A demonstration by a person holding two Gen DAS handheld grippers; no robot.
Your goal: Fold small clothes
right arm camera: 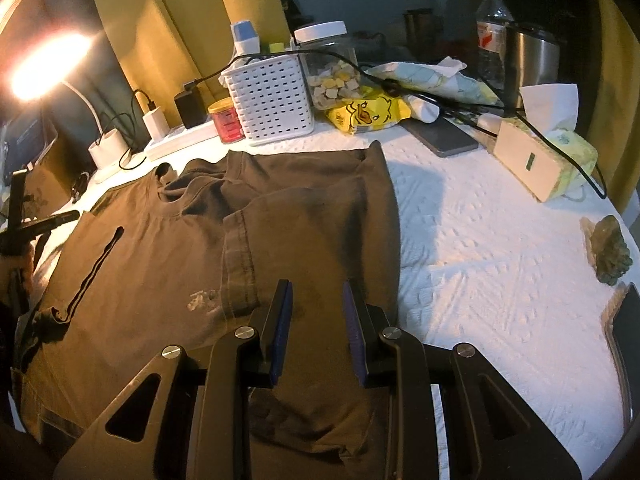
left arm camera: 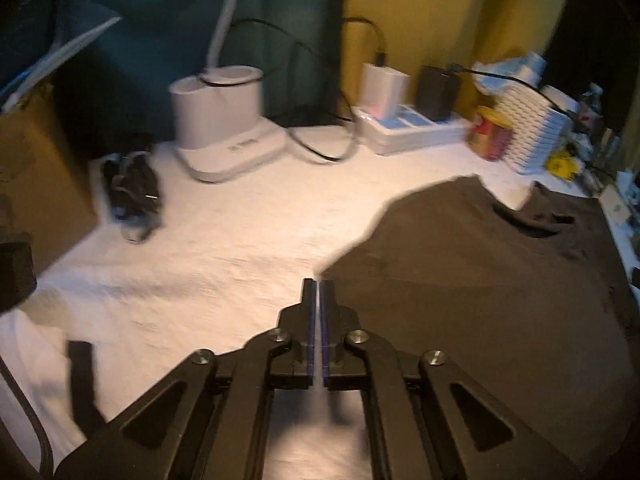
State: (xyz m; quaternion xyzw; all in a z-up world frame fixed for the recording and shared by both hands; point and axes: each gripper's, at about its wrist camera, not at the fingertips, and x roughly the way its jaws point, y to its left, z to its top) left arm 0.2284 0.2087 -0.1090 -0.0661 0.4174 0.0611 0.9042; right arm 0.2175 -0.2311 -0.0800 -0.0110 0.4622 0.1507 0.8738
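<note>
A small dark brown T-shirt point(right arm camera: 168, 240) lies flat on the white table cover, its right sleeve folded in over the body. In the left wrist view the T-shirt point(left arm camera: 480, 280) fills the right side, collar at the far end. My left gripper point(left arm camera: 318, 285) is shut and empty, its tips just above the cover at the shirt's left edge. My right gripper point(right arm camera: 317, 292) is open and empty, hovering over the shirt's lower right part. The left gripper also shows at the far left of the right wrist view point(right arm camera: 44, 222).
A white lamp base point(left arm camera: 224, 128), power strip point(left arm camera: 408, 128), red tin point(right arm camera: 227, 121), white basket point(right arm camera: 272, 100), snack jar point(right arm camera: 328, 68), yellow snack bag point(right arm camera: 366, 114), phone point(right arm camera: 442, 138), tissue box point(right arm camera: 544, 160) and bottle point(right arm camera: 492, 20) line the back. A cardboard box point(left arm camera: 36, 184) stands left.
</note>
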